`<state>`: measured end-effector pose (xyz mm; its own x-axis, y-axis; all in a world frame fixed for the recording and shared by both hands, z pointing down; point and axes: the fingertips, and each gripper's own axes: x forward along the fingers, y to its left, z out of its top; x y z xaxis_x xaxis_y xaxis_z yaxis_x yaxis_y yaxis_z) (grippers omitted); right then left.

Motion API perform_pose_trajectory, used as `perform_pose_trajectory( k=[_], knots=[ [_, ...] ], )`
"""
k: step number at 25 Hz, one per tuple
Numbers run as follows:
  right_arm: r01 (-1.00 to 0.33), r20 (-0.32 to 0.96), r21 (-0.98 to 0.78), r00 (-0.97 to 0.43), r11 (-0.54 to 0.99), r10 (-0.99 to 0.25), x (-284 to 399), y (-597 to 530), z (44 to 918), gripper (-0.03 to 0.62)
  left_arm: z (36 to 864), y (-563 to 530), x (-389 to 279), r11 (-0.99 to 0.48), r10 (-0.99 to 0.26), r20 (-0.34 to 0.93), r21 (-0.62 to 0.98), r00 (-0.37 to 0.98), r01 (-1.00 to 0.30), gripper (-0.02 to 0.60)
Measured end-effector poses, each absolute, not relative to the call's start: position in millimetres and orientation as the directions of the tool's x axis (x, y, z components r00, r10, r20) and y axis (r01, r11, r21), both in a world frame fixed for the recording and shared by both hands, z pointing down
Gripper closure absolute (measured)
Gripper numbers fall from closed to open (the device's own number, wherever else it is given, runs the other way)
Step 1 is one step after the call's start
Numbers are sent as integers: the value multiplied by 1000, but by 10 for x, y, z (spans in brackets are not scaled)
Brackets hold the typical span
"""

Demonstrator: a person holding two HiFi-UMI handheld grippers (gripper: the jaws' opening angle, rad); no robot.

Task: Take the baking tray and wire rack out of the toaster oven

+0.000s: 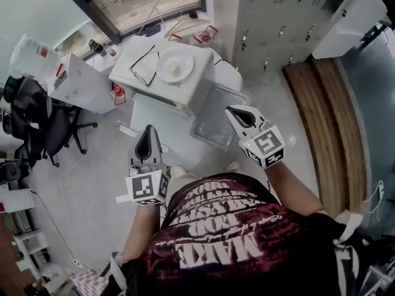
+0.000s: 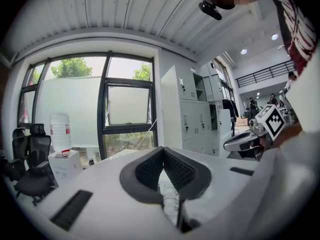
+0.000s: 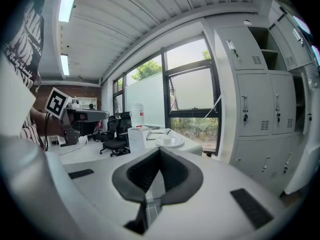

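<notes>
White table [image 1: 151,119] by window [image 1: 148,2], grey lockers [image 1: 278,17]; left tongs [image 1: 148,134], right tongs [image 1: 237,115] closed, empty.

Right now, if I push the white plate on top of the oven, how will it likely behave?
The plate looks like glazed ceramic, so probably stiff, fairly heavy and breakable. It lies flat on the smooth oven top, so it would likely slide, not tip. A strong push might send it off the edge.
</notes>
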<state>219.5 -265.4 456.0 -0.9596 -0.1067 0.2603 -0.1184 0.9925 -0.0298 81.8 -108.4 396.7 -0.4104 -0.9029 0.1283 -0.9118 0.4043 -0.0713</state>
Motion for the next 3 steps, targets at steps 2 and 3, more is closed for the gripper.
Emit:
perform_pose_trajectory(
  k=[2,3],
  knots=[
    [-128,263,-32,-958,991,-115,2125,-2594,4568,592,3960,-1052,770,394,-910,117,-64,-399,-917,575],
    [-133,265,-32,-957,991,-120,2095,-2564,4573,592,3958,-1038,747,387,-913,112,-60,-392,-920,575]
  ],
)
